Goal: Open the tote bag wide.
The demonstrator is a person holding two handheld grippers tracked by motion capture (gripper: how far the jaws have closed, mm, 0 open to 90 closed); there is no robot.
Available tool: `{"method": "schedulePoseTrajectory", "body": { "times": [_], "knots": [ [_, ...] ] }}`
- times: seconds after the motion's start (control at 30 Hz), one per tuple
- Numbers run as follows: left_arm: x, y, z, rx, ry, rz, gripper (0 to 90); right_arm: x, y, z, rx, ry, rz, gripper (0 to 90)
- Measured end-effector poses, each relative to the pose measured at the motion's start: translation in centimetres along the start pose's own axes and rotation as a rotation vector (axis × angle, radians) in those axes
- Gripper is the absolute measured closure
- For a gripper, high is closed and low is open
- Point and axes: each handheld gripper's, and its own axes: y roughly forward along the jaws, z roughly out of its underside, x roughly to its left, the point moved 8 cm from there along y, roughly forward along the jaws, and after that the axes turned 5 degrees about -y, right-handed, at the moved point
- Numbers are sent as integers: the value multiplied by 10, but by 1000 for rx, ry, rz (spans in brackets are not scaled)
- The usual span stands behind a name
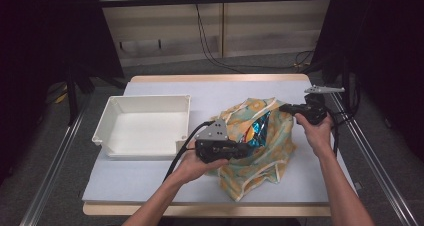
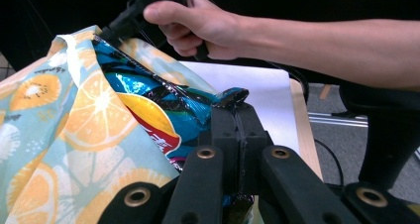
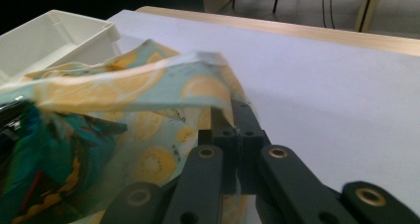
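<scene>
Pinching a shiny blue snack bag [image 2: 148,110] with the left tongs [image 2: 233,110], jaws pressed together on a crumpled corner of the foil. Holding the bag half inside a fruit-print cloth bag [image 1: 260,146], just ahead of the left tongs and between the two pairs. Gripping the cloth bag's rim with the right tongs [image 3: 233,117], jaws clamped on the fabric edge and lifting it off the surface, so the mouth gapes toward the left tongs. Resting on a pale lilac-grey tabletop [image 1: 150,181] with a light wooden edge, bare and smooth beyond the right tongs. Sitting well off to the far side of the left tongs, away from the right ones: a white plastic tray [image 1: 107,121], open side up. Surrounding the tabletop: grey carpet floor [image 1: 50,166], metal rails along both sides, black curtains to left and right, a beige panelled wall behind the tabletop with dark cables trailing down to the floor.
</scene>
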Motion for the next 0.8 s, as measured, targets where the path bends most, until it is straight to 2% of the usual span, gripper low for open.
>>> {"method": "schedulePoseTrajectory", "body": {
  "times": [0.03,0.23,0.33,0.37,0.53,0.57,0.63,0.67,0.8],
  "knots": [
    [1,0,-1,-6,-2,-3,895,7,2,-1,1,-9,-23,897],
    [6,1,-11,-44,-22,-11,896,17,4,1,15,-31,-45,882],
    [10,2,-16,-58,-39,-22,896,20,6,2,19,-35,-58,820],
    [12,2,-18,-64,-44,-27,896,21,6,2,22,-36,-57,765],
    [21,2,-30,-80,-58,-30,896,22,6,1,28,-41,-61,704],
    [25,2,-36,-91,-63,-33,897,23,6,1,30,-42,-63,765],
    [27,3,-39,-98,-63,-38,897,23,6,0,27,-39,-65,797],
    [29,2,-42,-101,-64,-41,898,23,6,-1,19,-40,-64,893],
    [35,3,-53,-115,-72,-48,899,24,5,-2,18,-34,-66,896]
  ]
}}
